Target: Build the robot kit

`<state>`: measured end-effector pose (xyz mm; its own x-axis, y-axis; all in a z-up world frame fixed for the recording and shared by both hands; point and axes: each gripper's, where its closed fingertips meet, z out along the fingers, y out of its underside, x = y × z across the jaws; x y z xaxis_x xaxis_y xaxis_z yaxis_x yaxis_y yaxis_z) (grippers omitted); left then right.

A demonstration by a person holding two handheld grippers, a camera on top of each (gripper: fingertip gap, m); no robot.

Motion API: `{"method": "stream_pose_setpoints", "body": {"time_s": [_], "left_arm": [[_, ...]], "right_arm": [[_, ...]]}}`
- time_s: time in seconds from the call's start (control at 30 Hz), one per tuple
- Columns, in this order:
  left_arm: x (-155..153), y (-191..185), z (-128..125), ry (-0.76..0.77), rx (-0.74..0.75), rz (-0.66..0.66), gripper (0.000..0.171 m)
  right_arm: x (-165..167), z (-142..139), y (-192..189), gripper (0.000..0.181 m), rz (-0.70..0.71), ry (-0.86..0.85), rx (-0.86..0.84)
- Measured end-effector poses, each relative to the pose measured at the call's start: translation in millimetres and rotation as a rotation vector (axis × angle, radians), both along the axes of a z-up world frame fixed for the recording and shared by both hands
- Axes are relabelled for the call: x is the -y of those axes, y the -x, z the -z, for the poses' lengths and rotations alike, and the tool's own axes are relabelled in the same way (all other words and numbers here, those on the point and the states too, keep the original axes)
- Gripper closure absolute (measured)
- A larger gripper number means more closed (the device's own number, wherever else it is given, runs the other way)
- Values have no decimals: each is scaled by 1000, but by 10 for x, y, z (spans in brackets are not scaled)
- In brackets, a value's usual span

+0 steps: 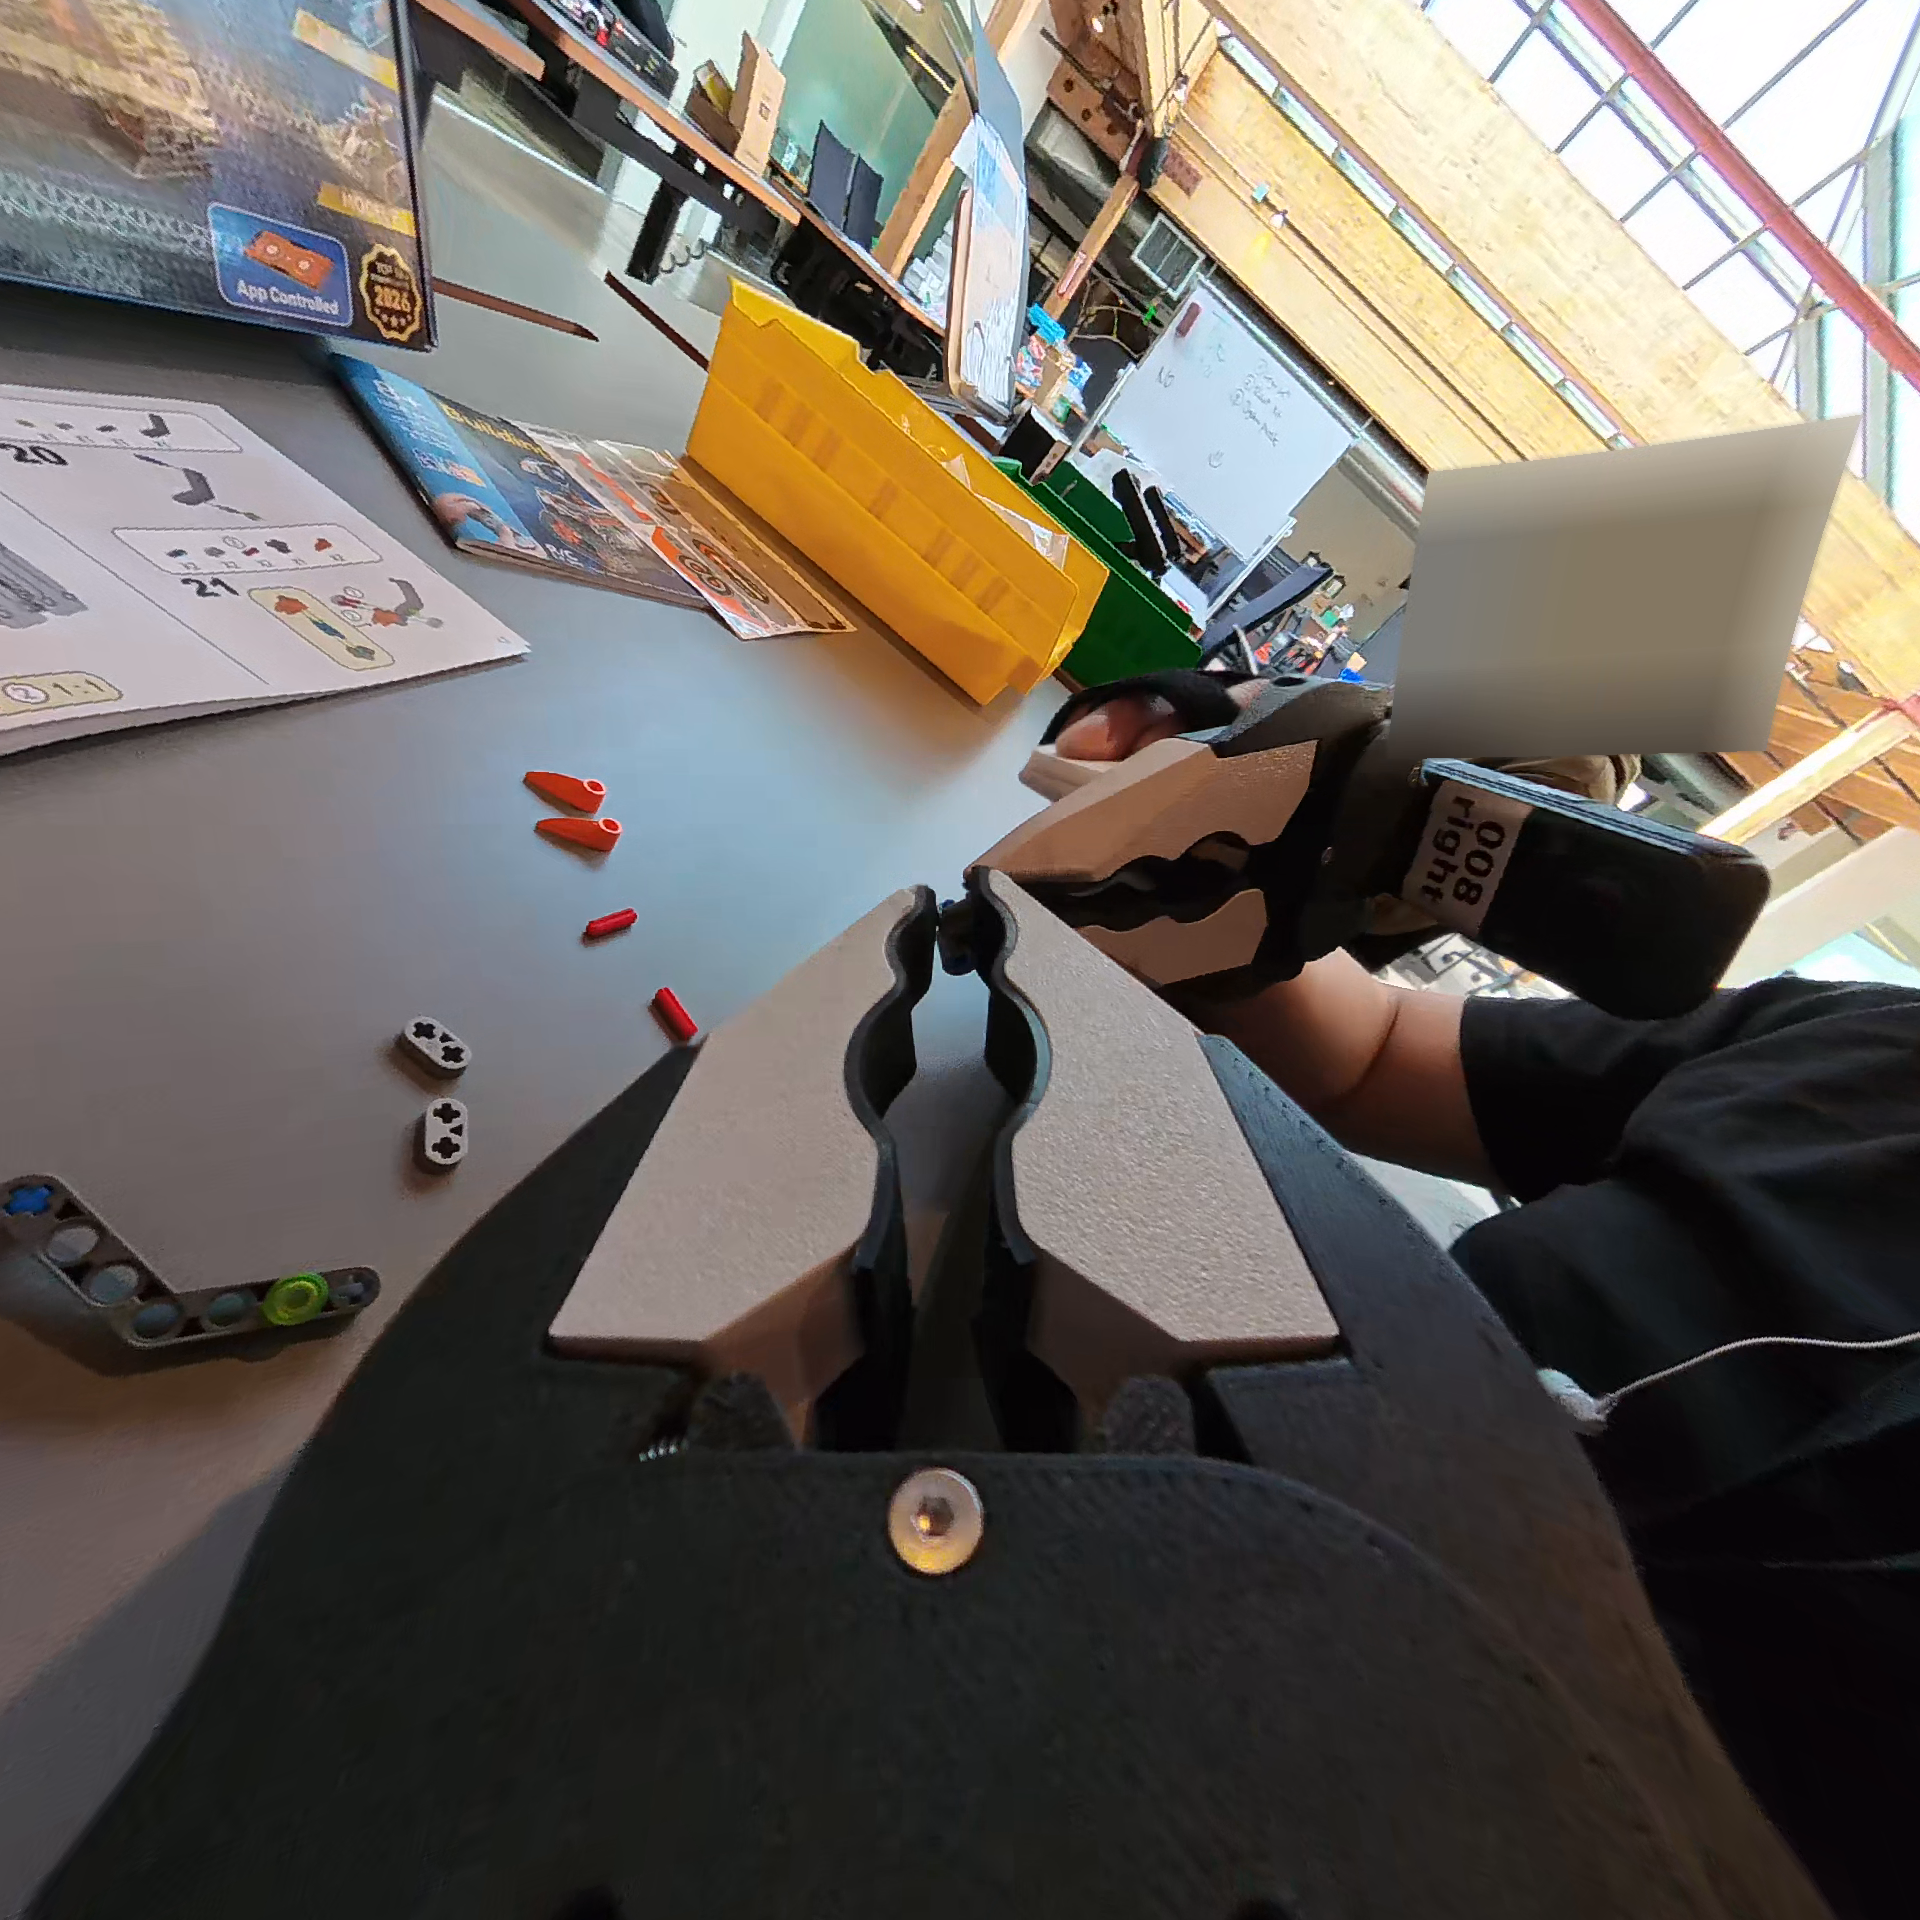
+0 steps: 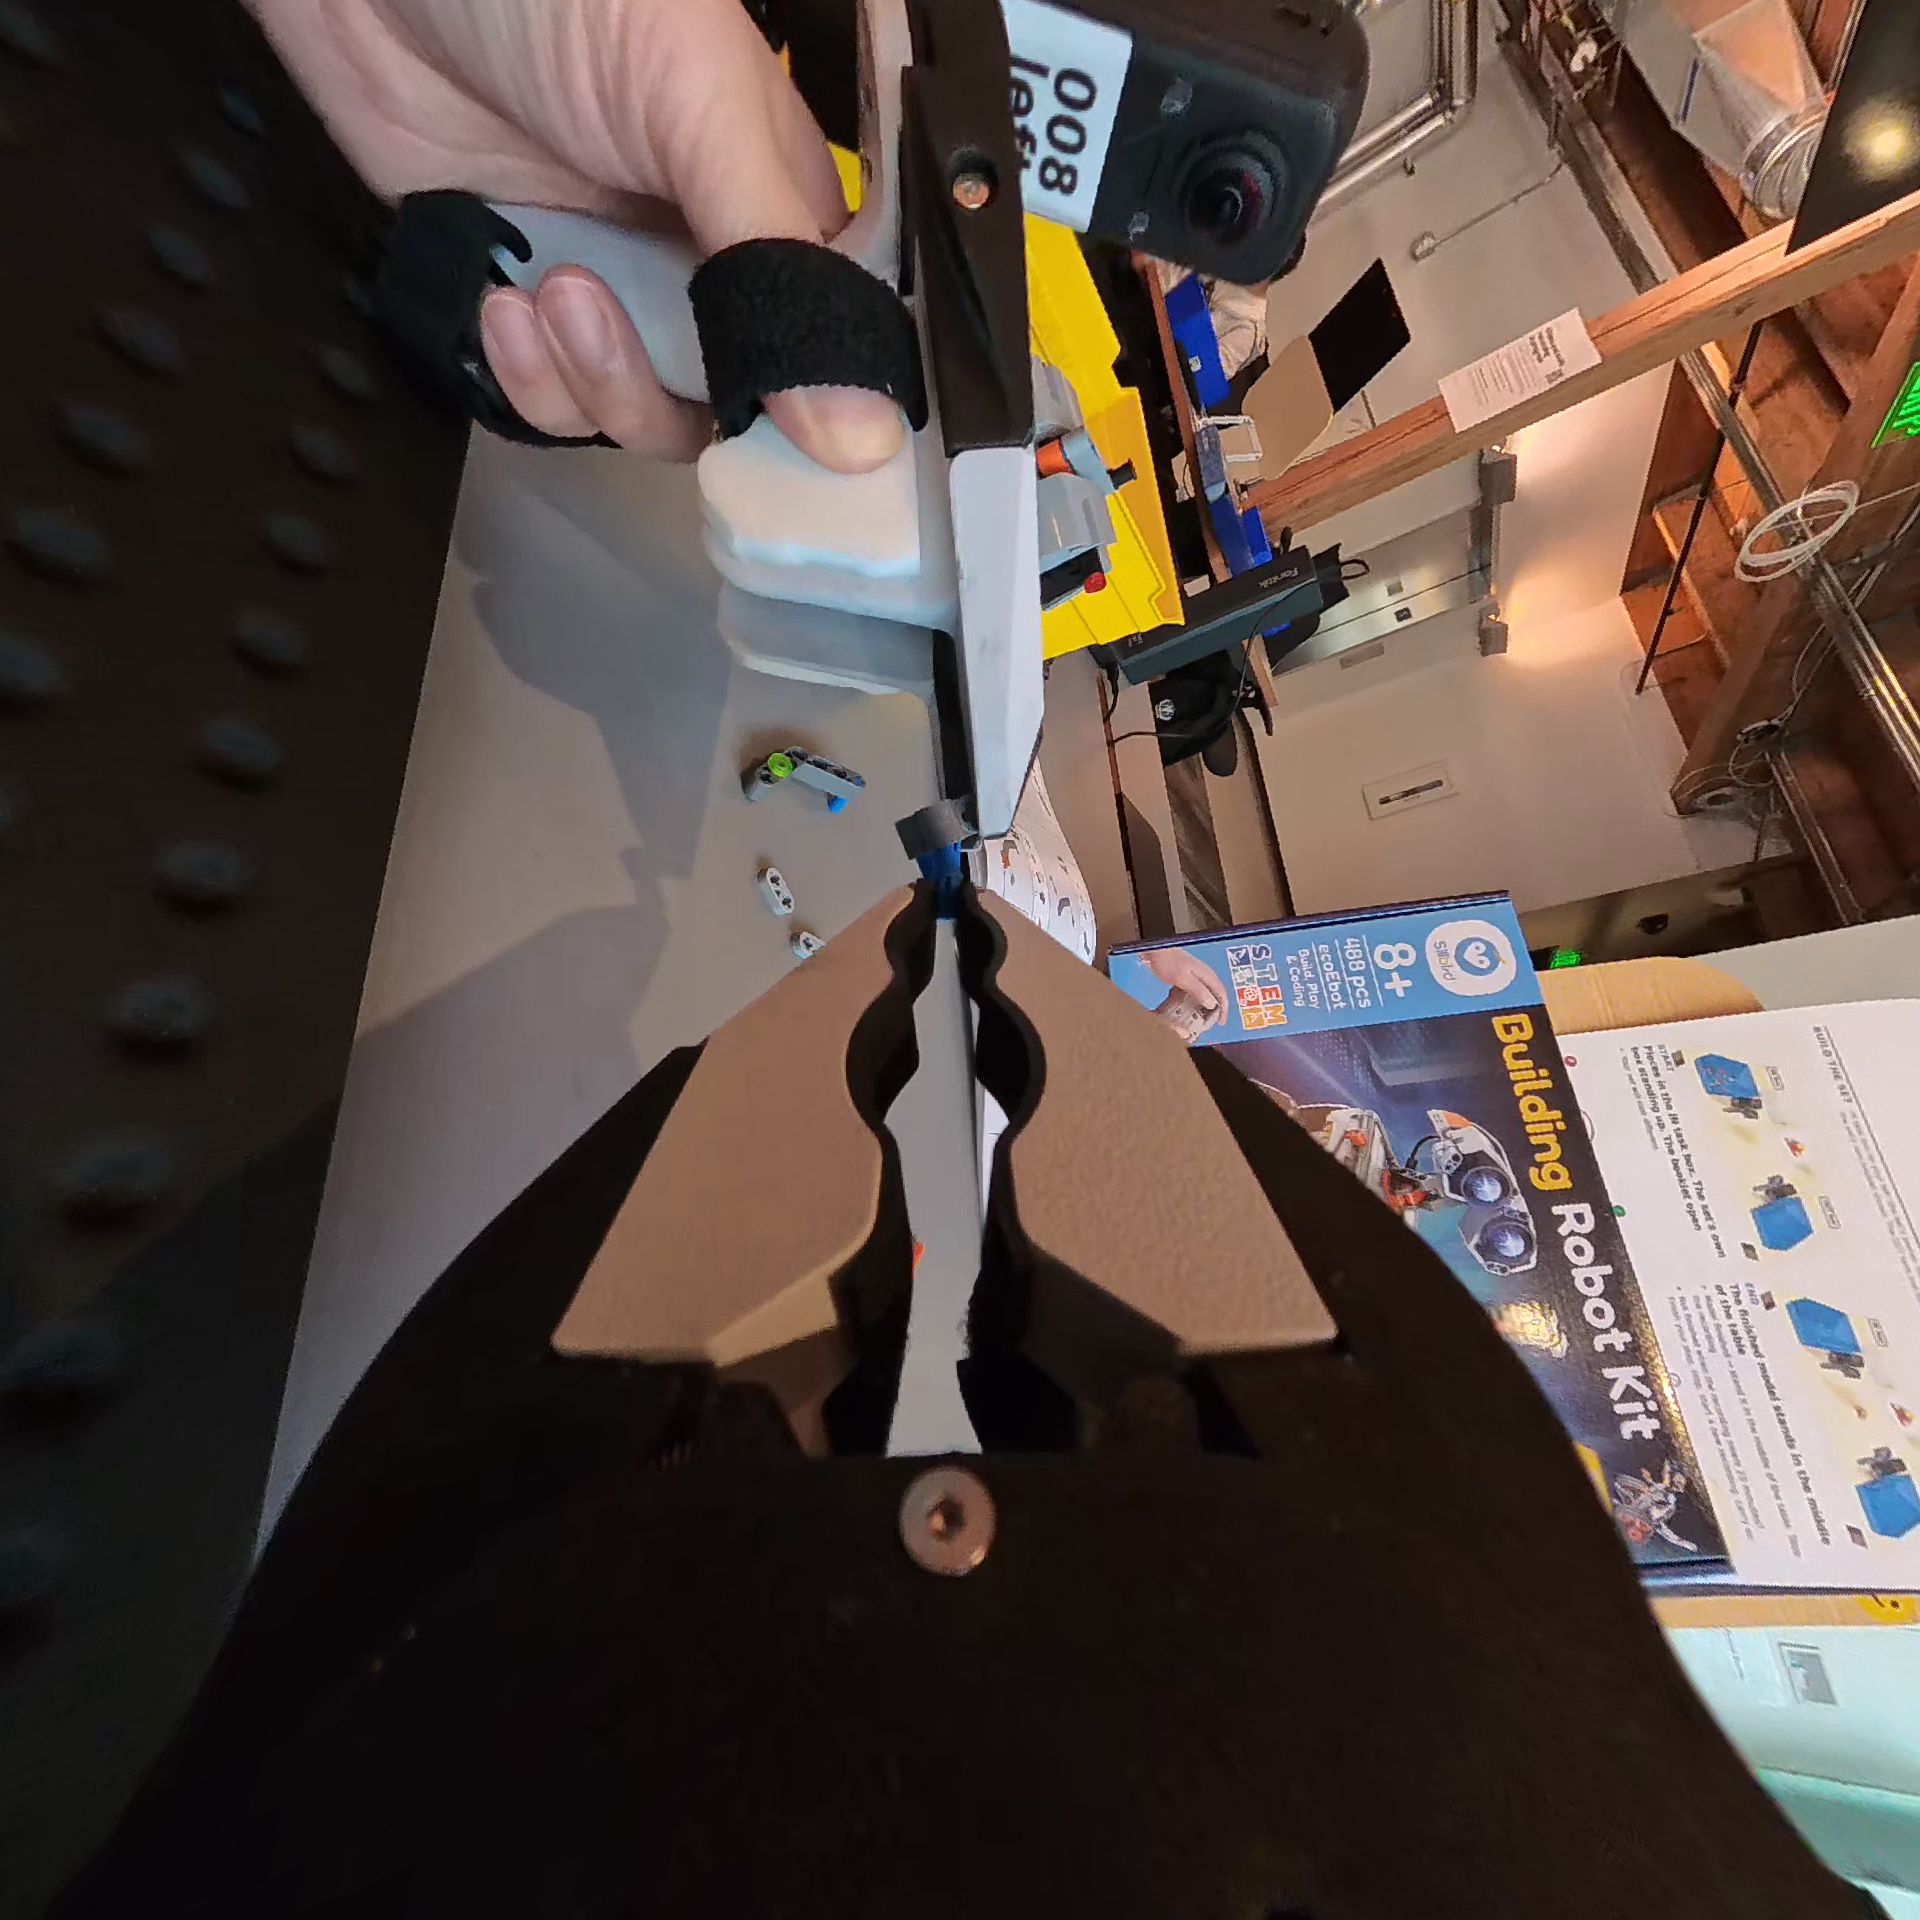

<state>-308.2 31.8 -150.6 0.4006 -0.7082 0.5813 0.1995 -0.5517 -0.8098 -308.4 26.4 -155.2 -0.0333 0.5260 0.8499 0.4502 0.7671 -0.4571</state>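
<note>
My left fingers pinch a tiny grey piece up above the bench. My right fingers pinch its blue pin. Both pieces look light, hard and slippery, so I grip them by their ends.

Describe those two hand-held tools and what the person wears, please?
Both grippers, left and right, have black textured bodies, a silver screw and two beige fingers with wavy black inner pads. Each bears a white label and a black camera. Black fabric straps wrap the person's fingers; the sleeve is black.
</note>
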Motion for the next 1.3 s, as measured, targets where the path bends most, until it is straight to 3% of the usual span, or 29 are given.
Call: {"method": "stream_pose_setpoints", "body": {"time_s": [0.3, 0.4, 0.5, 0.63, 0.77, 0.87, 1.03, 1.3], "left_arm": [[19, -40, -94, -76, -25, -63, 168], [28, -130, -41, -85, -34, -86, 171], [-3, -179, -84, -92, -14, -104, 171], [-209, 63, 26, -52, -76, -208, 171], [-82, 170, -189, -33, 6, -169, 171], [153, 273, -323, -104, -103, -153, 171], [370, 703, -307, -169, -312, -310, 156], [542, 384, -127, -32, -66, -151, 153]], "right_arm": [[83, -97, -16, 179, -66, 54, -63], [245, -105, 58, 179, -118, 84, -77], [109, 4, 52, 179, -29, -16, -6], [-149, 76, -81, 178, 29, 102, 7], [-246, 159, -128, 178, 62, 192, 21], [-242, 207, -112, 178, 59, 216, 34], [-194, 214, -69, 178, 36, 182, 30], [233, -82, 150, 178, -102, 19, -112]]}}
